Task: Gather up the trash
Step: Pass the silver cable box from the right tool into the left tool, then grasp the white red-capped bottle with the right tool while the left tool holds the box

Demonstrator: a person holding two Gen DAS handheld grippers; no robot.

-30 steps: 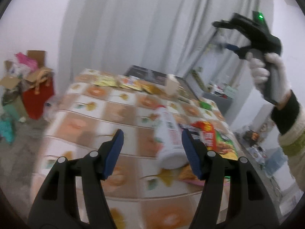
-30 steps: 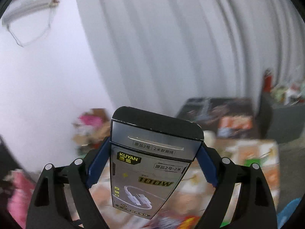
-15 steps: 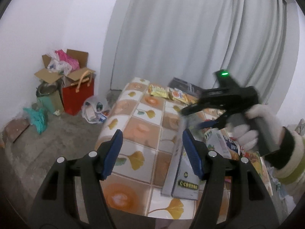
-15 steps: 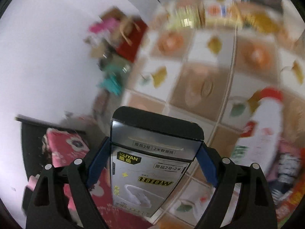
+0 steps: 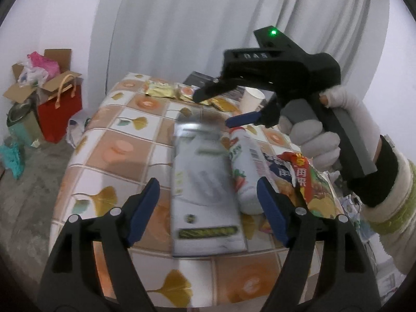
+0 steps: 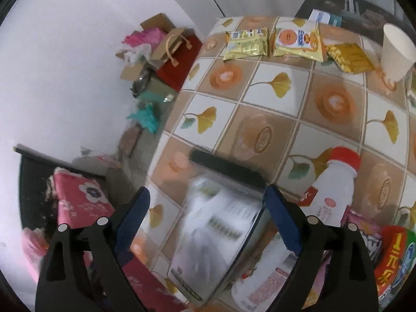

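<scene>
A silver cable box [image 5: 205, 195] shows blurred on the tiled table [image 5: 109, 150], its near end by the front edge. My right gripper [image 5: 210, 110], held in a gloved hand, hovers over the box's far end. In the right wrist view the right gripper [image 6: 208, 208] is open. The box [image 6: 215, 228] is smeared between its fingers with a gap on the left. My left gripper [image 5: 208, 195] has its jaws opening, and the pads press on nothing. A white bottle with a red cap [image 5: 244, 171] lies beside the box, also visible in the right wrist view [image 6: 330, 195].
A torn red snack bag [image 5: 304, 179] lies right of the bottle. Yellow snack packets [image 6: 247, 44] and a paper cup [image 6: 395, 54] sit at the table's far end. A red gift bag [image 5: 59, 114] and cardboard boxes stand on the floor to the left. Pink flowered cloth [image 6: 78, 197] lies below the table's near corner.
The right gripper swung down over the table with the box. The box was sharp in its pads before; now it is blurred and lower. The left jaws stand wider.
</scene>
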